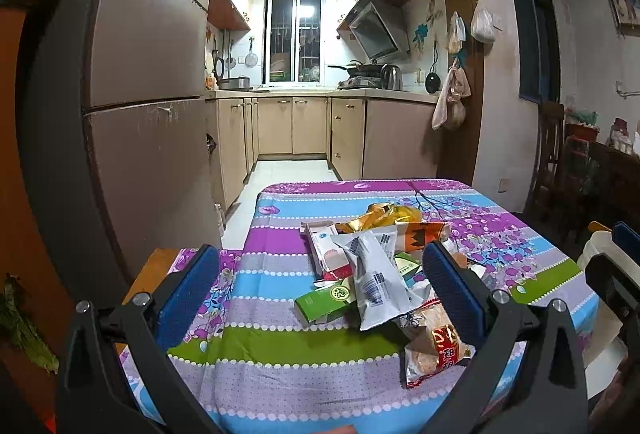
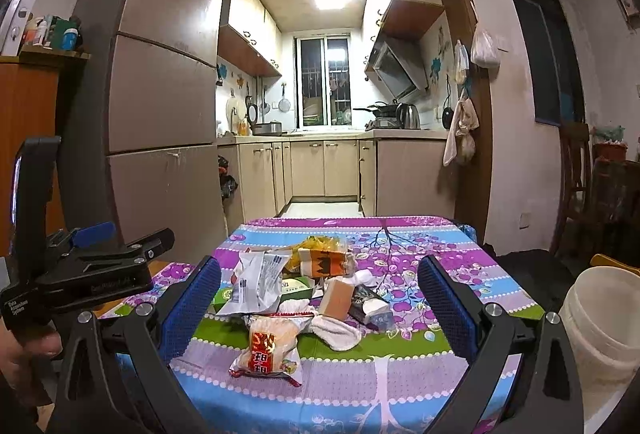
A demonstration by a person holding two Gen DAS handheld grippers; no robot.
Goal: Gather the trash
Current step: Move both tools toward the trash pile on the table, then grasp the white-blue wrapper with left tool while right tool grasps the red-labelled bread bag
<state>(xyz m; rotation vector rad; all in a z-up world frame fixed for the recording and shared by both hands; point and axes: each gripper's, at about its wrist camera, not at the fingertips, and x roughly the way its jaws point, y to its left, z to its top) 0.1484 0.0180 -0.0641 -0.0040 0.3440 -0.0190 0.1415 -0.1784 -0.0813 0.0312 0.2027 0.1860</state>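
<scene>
Right wrist view shows my right gripper (image 2: 320, 298) spread wide and empty above the trash pile (image 2: 304, 290) mid-table; I should close on the nearest bread wrapper (image 2: 270, 348), then the white bucket (image 2: 600, 326). My left gripper (image 1: 320, 286) gapes too.

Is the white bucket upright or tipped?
Upright: the white bucket stands at the table's right with its open mouth facing up; its contents cannot be told.
</scene>
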